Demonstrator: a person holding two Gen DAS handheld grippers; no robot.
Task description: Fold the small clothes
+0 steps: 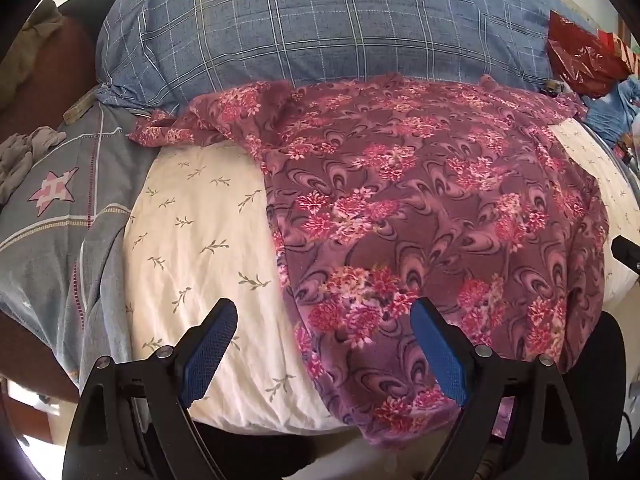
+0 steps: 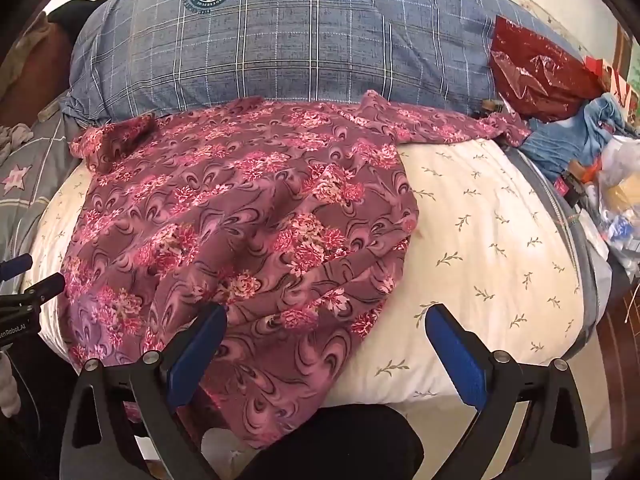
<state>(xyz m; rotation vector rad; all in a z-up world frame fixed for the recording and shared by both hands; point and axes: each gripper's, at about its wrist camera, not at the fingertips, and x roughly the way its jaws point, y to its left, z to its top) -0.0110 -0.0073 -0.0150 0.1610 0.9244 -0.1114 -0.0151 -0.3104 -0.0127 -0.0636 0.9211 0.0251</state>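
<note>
- The left gripper [image 1: 324, 344] is hovering with its blue-padded jaws standing wide, holding nothing, above the near left hem.
- The right gripper [image 2: 326, 352] is likewise gaping wide and empty, over the near right hem.
- The mauve floral-print fabric garment [image 1: 420, 208] is lying spread flat on the cream leaf-print quilt [image 1: 192, 232], sleeves reaching toward the blue checked pillow [image 1: 312, 36].
- The cloth is looking thin, light and limp; gripping both near hem corners seems best.

A cream sheet [image 2: 500, 240] with small leaf sprigs is covering the bed. A blue checked pillow [image 2: 280, 48] is lying at its far end. Daylight is falling on the sheet.
</note>
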